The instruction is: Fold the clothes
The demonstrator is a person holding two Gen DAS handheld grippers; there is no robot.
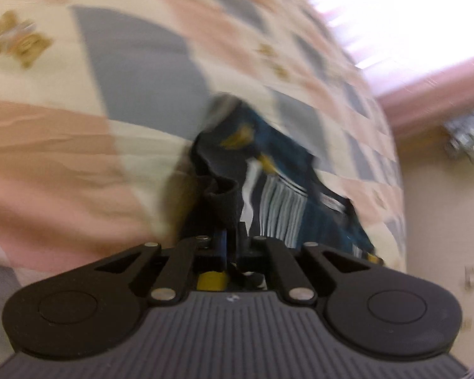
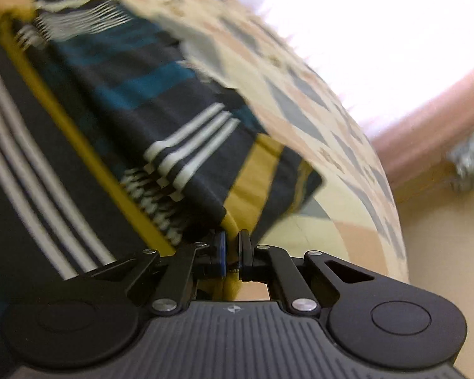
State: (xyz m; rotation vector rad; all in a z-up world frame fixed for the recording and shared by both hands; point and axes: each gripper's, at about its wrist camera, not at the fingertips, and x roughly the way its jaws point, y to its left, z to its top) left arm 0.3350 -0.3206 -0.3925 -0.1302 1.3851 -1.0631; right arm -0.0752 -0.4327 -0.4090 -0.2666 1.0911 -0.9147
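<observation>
A dark striped garment [image 2: 117,101] with navy, teal, yellow and white bands lies on a patchwork bedspread [image 2: 347,195]. My right gripper [image 2: 232,246] is shut on the garment's yellow-and-navy edge, the cloth pinched between the pads. In the left wrist view the same garment [image 1: 281,189] trails away to the right, bunched and blurred. My left gripper [image 1: 232,240] is shut on a dark fold of it close to the camera.
The bedspread [image 1: 79,94] has cream, peach and grey patches with gold motifs. The bed's edge drops to a beige floor [image 1: 433,221] at the right. A bright window [image 2: 363,31] glares at the upper right, with a blurred grey object [image 2: 470,158] below it.
</observation>
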